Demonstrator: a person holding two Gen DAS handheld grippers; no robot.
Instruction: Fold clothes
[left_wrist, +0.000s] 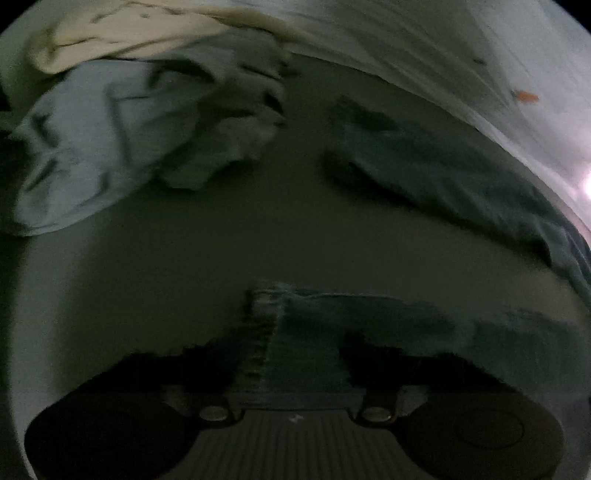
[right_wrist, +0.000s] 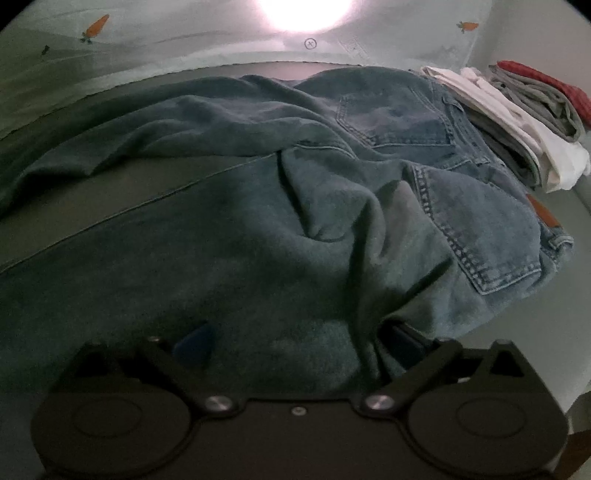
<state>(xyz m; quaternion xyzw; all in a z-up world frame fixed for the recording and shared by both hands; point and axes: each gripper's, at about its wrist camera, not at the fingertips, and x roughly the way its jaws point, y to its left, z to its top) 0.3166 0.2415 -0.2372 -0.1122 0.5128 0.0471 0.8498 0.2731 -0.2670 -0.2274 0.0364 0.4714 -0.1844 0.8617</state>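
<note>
Left tongs (left_wrist: 295, 369) are clamped on a frayed, ribbed-seam hem of the blue denim jeans (right_wrist: 406, 192), lifted off the smooth grey bench (left_wrist: 184, 277); open bench lies ahead, with a crumpled pale-blue garment (left_wrist: 110, 147) and a cream one (left_wrist: 122, 33) far left. Right tongs (right_wrist: 295, 354) sit spread wide with rumpled denim bunched between the fingers, whether they grip it I cannot tell. Only the right view shows the stitched back pockets, leather patch and a folded stack (right_wrist: 524, 122) of white, grey and red cloth far right by the bench edge; the carrot-print curtain (right_wrist: 110, 44) shows beyond the far edge.
</note>
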